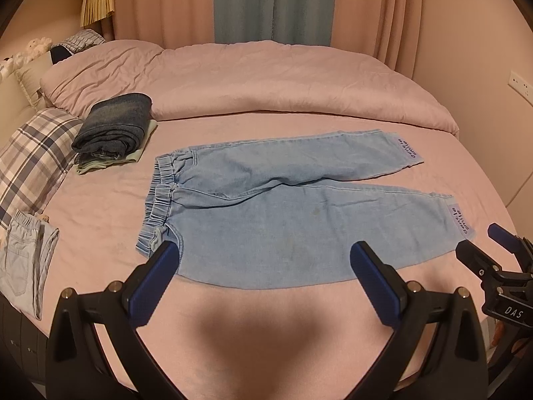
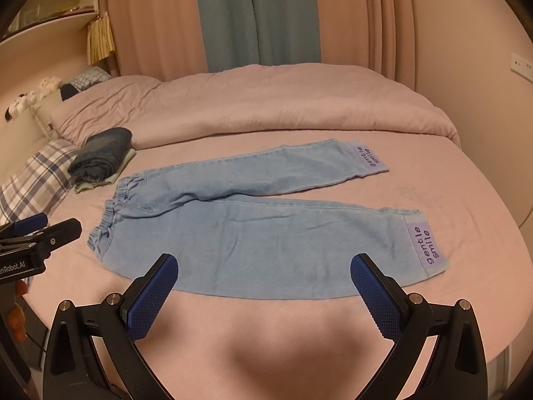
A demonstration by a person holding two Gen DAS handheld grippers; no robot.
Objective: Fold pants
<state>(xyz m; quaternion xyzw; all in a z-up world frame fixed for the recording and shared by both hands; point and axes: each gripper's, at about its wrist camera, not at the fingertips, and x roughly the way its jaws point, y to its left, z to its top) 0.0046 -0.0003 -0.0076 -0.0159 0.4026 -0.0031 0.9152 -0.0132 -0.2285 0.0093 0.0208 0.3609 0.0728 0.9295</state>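
Note:
Light blue denim pants [image 1: 276,213] lie flat and spread on the pink bed sheet [image 1: 100,206], waistband to the left, both legs running right, with purple "gentle smile" patches at the cuffs. They also show in the right wrist view [image 2: 266,236]. My left gripper [image 1: 265,250] is open and empty, held above the near edge of the pants by the waistband side. My right gripper [image 2: 265,261] is open and empty, above the near leg's lower edge. Each gripper shows at the edge of the other's view.
A stack of folded dark jeans [image 1: 115,125] sits at the back left. A plaid pillow [image 1: 36,153] and another pale pair of pants [image 1: 23,260] lie at the left edge. A rolled pink duvet [image 1: 266,83] runs across the back.

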